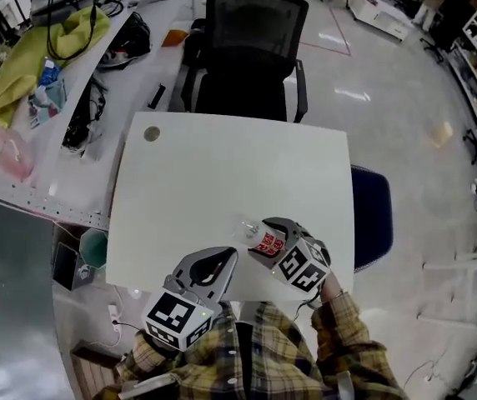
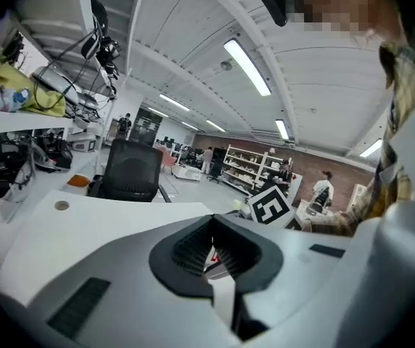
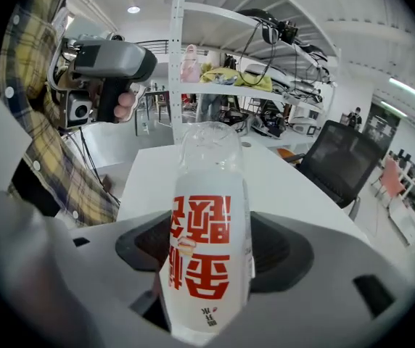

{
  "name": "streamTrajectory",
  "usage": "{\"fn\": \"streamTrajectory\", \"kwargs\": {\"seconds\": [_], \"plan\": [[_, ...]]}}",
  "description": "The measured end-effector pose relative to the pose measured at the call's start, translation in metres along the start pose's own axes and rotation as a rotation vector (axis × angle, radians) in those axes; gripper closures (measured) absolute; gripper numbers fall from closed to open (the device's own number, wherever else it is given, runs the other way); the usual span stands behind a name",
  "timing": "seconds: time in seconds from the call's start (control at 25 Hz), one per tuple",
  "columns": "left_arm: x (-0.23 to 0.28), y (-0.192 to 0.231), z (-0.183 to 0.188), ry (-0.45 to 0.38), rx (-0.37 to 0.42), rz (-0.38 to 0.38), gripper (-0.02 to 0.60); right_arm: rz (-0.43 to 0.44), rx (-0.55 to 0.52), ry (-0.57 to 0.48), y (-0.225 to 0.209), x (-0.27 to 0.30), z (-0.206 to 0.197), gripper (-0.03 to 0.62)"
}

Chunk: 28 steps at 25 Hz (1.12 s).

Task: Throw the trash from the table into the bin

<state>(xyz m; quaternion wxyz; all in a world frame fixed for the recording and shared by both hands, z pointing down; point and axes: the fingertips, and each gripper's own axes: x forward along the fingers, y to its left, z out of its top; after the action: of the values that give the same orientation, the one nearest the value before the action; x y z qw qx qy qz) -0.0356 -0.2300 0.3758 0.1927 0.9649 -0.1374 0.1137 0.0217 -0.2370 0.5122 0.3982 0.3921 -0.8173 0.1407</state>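
White table, black office chair behind; glossy grey floor; strip lights overhead.

Chair behind table — bottle over near edge.

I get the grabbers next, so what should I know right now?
Left gripper: shut, holding nothing, at the table's near edge.
Right gripper: shut on the bottle, which has a red label, also over the near edge.
Done: the bottle is gripped.
Left: carry it to the bin and drop it in. I can't tell for sure which thing is the bin in these views.
The only other thing on the table is a small round disc at the far left corner.
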Motion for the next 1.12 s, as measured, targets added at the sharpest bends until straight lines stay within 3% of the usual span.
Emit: {"fn": "streamTrajectory", "kwargs": {"seconds": [0.4,0.64,0.88,1.12], "plan": [[0.014,-0.038,-0.025,0.132,0.046,-0.325,0.572,-0.276,0.312,0.003,0.015,-0.051,-0.038,0.290],[0.035,-0.079,-0.034,0.186,0.078,-0.475,0.572,-0.394,0.449,0.029,0.030,-0.093,-0.078,0.290],[0.058,-0.131,-0.032,0.201,0.138,-0.586,0.572,-0.501,0.525,0.041,0.045,-0.139,-0.113,0.290],[0.084,-0.199,-0.039,0.206,0.193,-0.622,0.572,-0.566,0.564,0.009,0.056,-0.192,-0.167,0.290]]}}
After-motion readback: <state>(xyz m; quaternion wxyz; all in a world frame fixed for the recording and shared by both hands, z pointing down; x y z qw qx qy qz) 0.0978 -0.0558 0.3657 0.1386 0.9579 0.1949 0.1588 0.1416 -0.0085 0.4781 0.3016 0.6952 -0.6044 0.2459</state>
